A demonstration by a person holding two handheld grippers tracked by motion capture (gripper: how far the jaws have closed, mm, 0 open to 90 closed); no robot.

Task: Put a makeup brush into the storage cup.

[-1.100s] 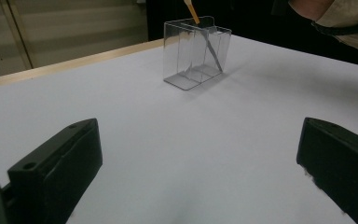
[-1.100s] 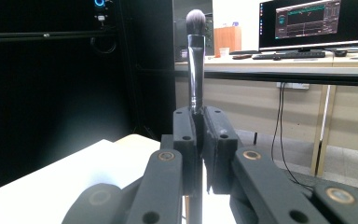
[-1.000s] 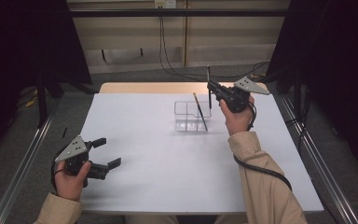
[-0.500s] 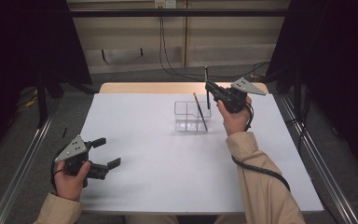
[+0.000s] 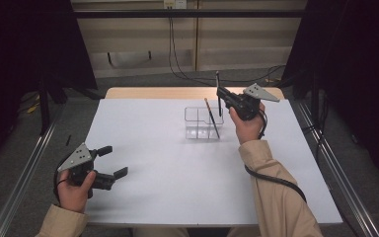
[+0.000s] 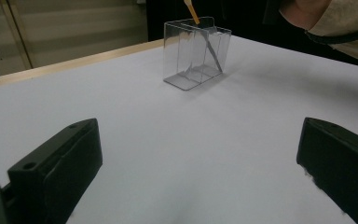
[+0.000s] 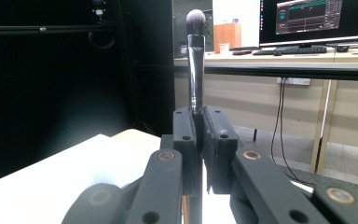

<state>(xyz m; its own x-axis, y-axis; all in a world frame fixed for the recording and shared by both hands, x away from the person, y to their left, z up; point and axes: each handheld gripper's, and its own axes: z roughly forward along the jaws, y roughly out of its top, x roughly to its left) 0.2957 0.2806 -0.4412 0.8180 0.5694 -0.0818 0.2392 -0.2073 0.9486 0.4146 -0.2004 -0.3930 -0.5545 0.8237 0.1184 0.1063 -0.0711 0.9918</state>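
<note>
A clear plastic organiser (image 5: 197,123) with compartments stands on the white table (image 5: 158,168), right of centre toward the far side. A thin wooden-handled stick (image 5: 211,118) leans inside it. Just right of the organiser and above it, my right gripper (image 5: 220,95) is shut on a dark-handled makeup brush (image 5: 217,81) held upright. In the right gripper view the brush (image 7: 195,60) rises from the shut gripper (image 7: 199,122), silver ferrule and grey bristles on top. My left gripper (image 5: 109,162) stands open near the front left edge. Its view faces the organiser (image 6: 196,53) across bare table.
Cables hang down the far wall behind the table (image 5: 182,54). Metal rails (image 5: 24,168) run along both sides of the table. A desk with a monitor (image 7: 314,21) stands far off in the right gripper view.
My right gripper with the brush has drifted slightly to the left, toward the organiser. The left gripper has stayed where it was.
</note>
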